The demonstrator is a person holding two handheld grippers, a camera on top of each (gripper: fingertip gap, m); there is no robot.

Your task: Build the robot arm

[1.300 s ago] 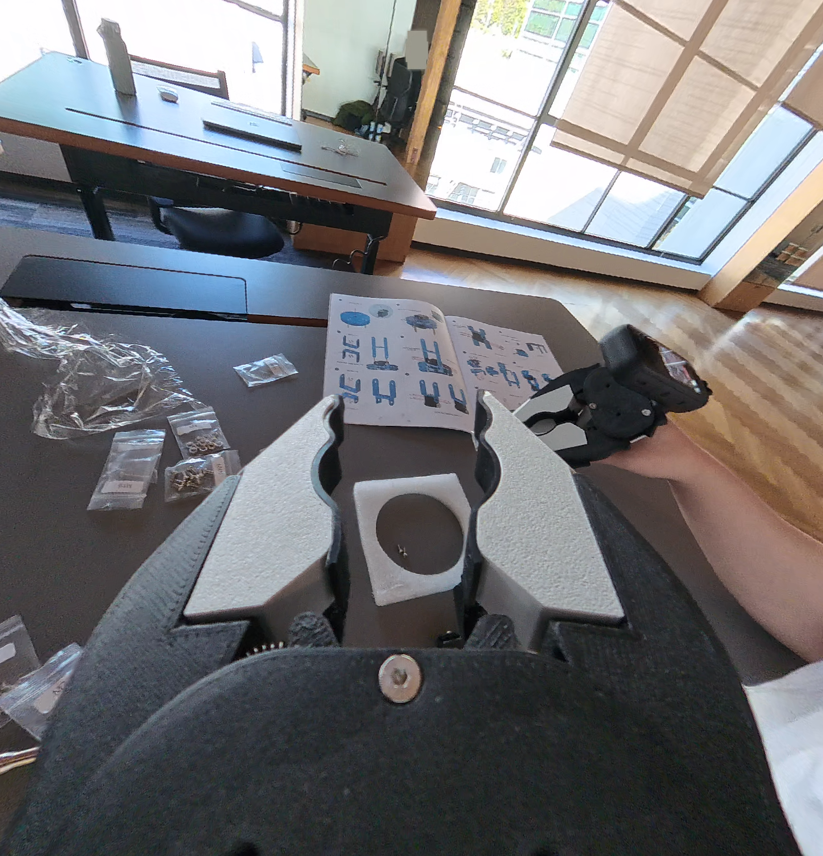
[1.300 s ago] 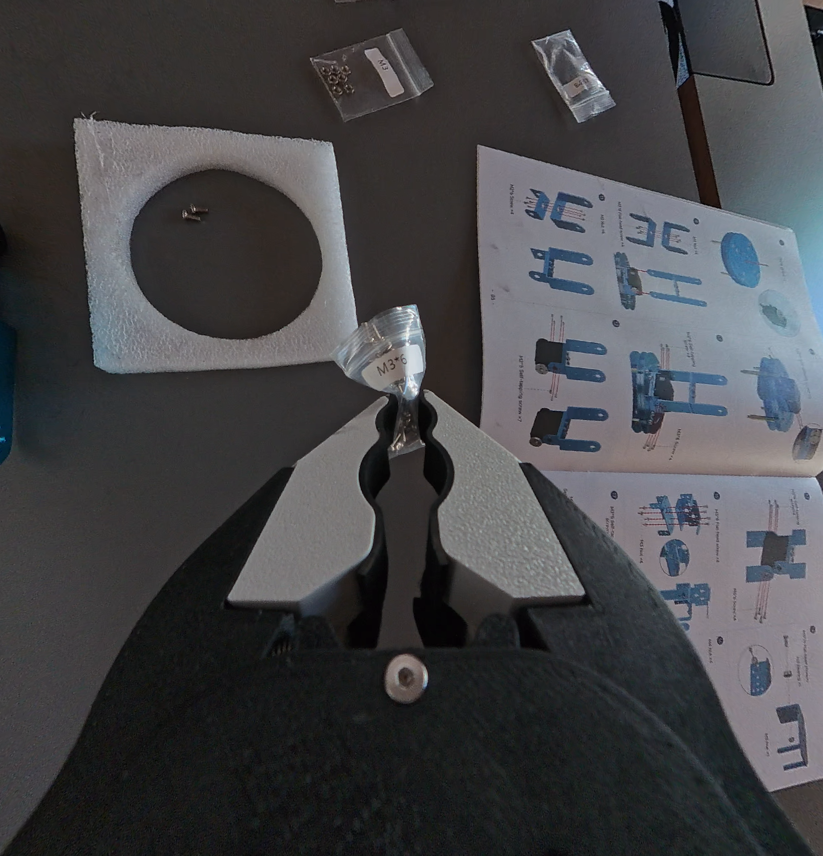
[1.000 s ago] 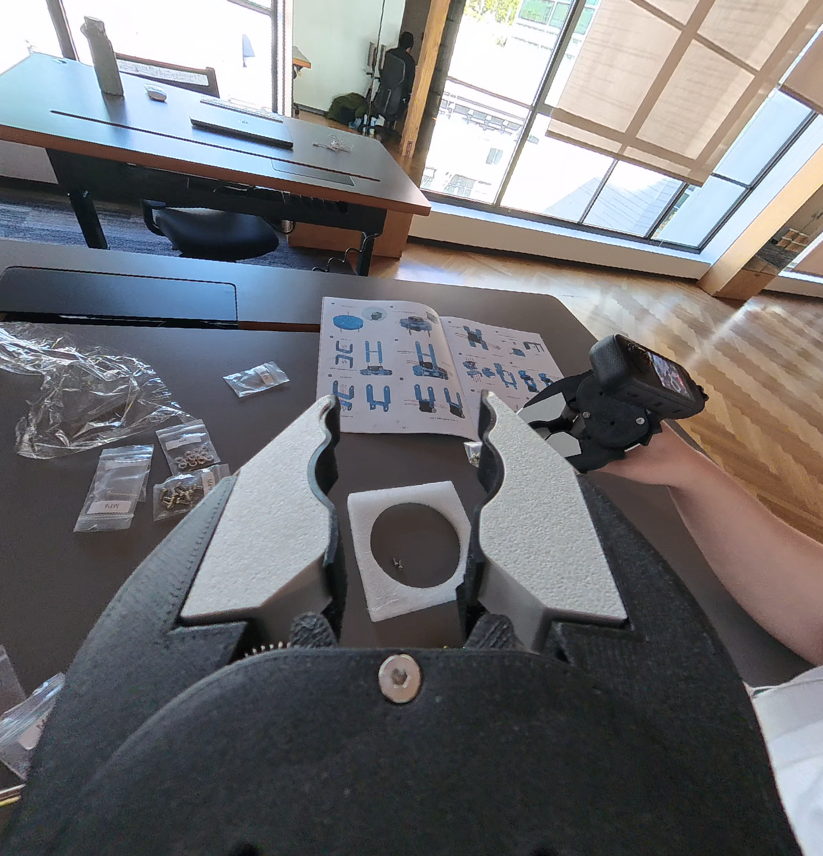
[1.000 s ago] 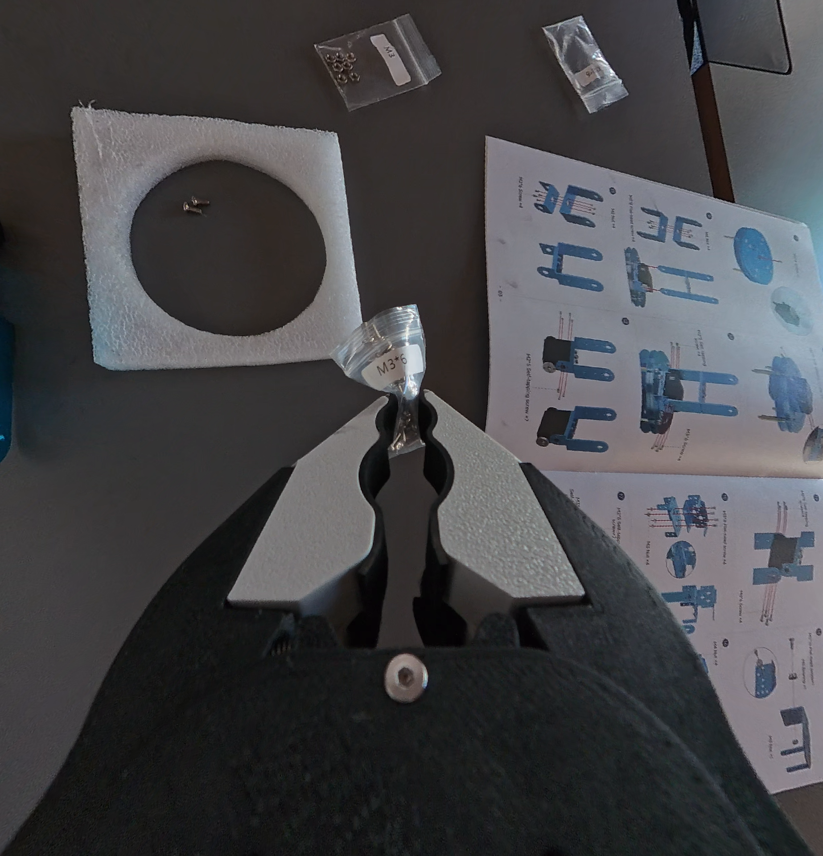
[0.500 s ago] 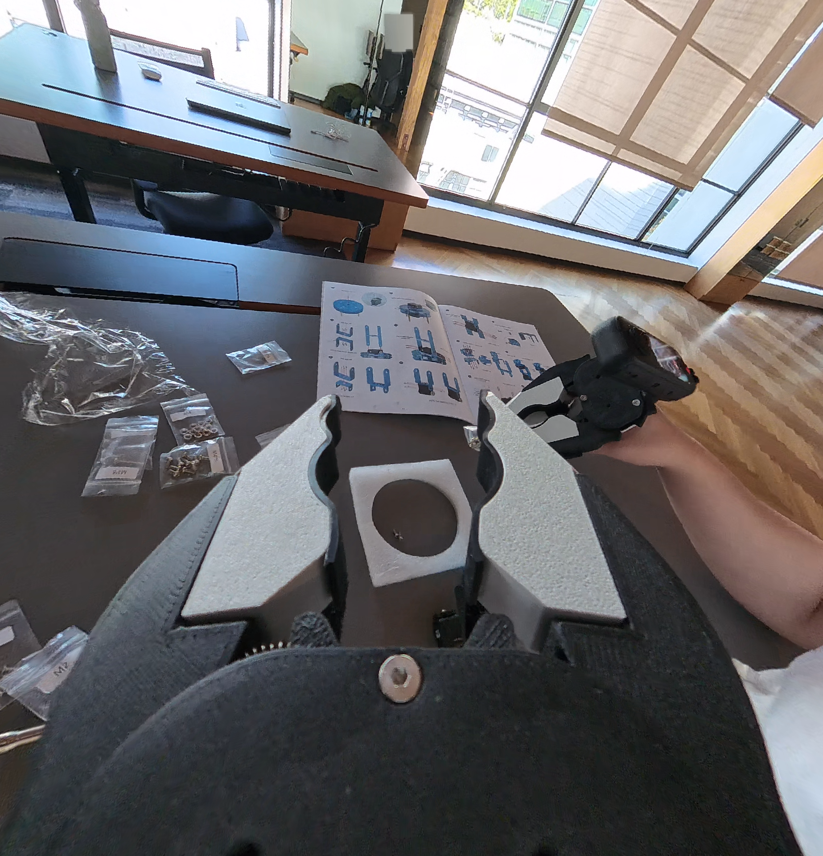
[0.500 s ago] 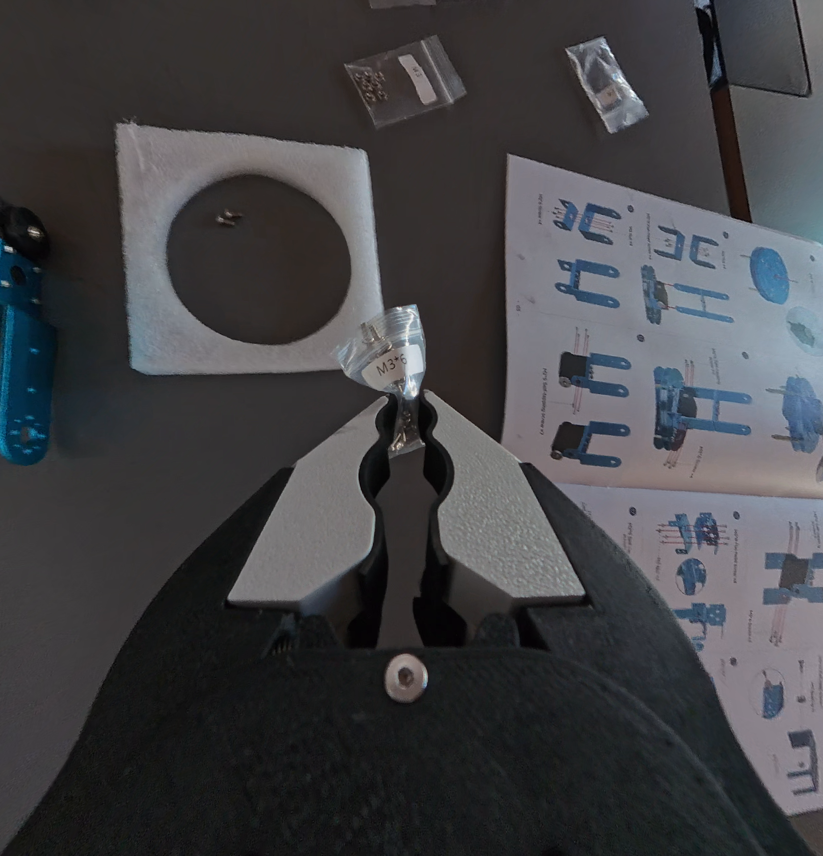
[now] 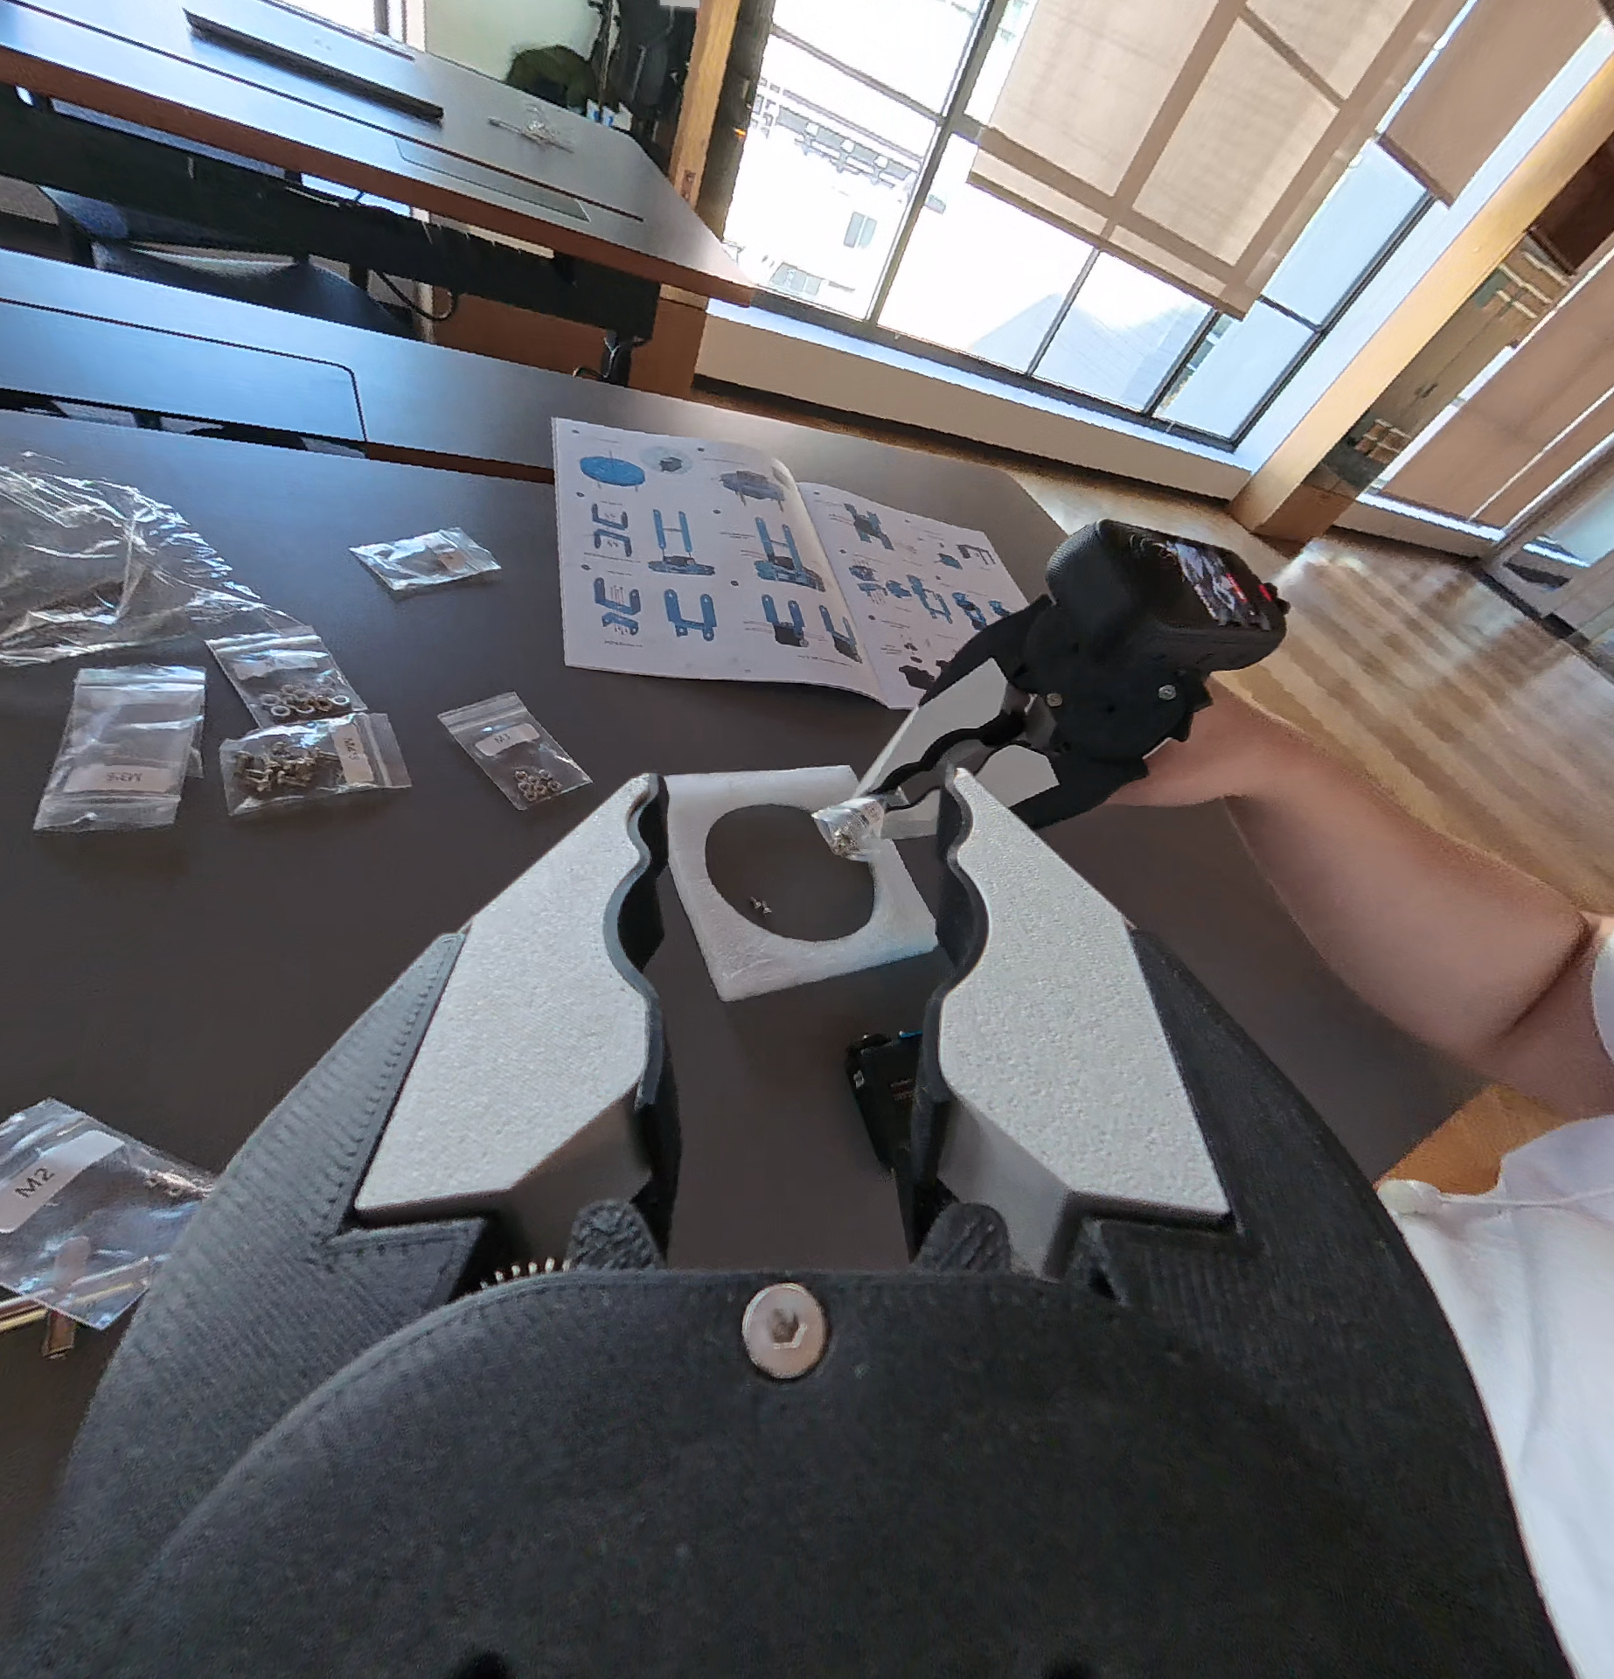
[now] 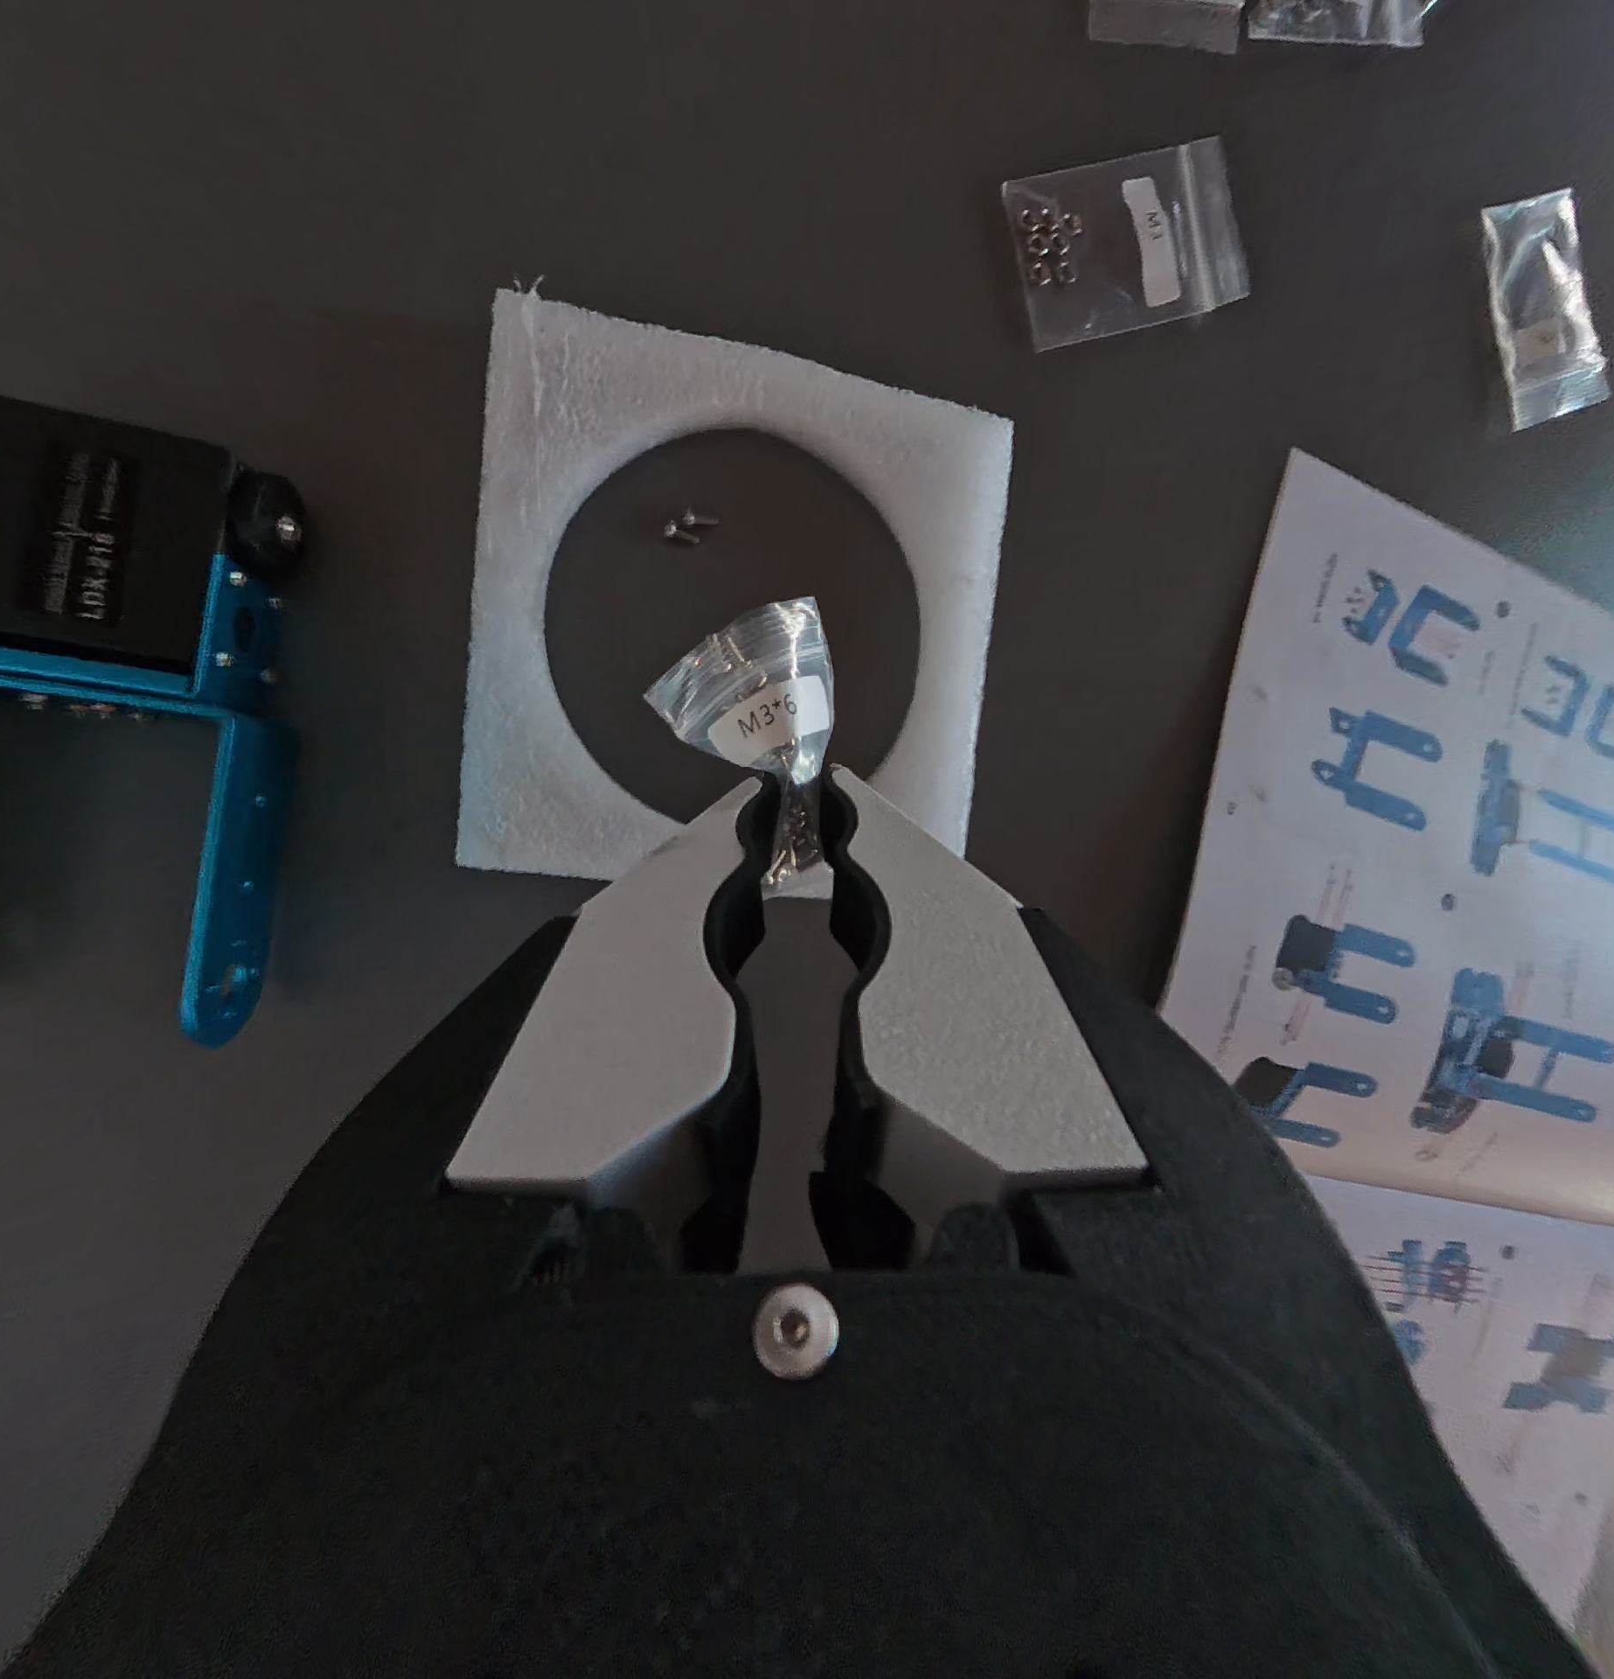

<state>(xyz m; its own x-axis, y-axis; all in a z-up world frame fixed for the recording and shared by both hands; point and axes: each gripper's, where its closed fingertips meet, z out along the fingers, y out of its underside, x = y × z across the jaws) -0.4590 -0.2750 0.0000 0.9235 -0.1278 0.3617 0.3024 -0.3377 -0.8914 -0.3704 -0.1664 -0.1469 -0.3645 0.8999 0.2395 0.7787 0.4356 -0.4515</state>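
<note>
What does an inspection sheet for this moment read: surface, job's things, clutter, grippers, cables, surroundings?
Surface: dark table, matte.
Job's things: white foam square with round cutout, two small screws inside; black servo in blue bracket; open instruction booklet.
Clutter: small zip bags of hardware; crumpled clear plastic.
Grippers: right gripper shut on a small screw bag above the cutout; left gripper open, empty, facing the foam.
Cables: nothing seen.
Surroundings: second desk, windows, wood floor.
</note>
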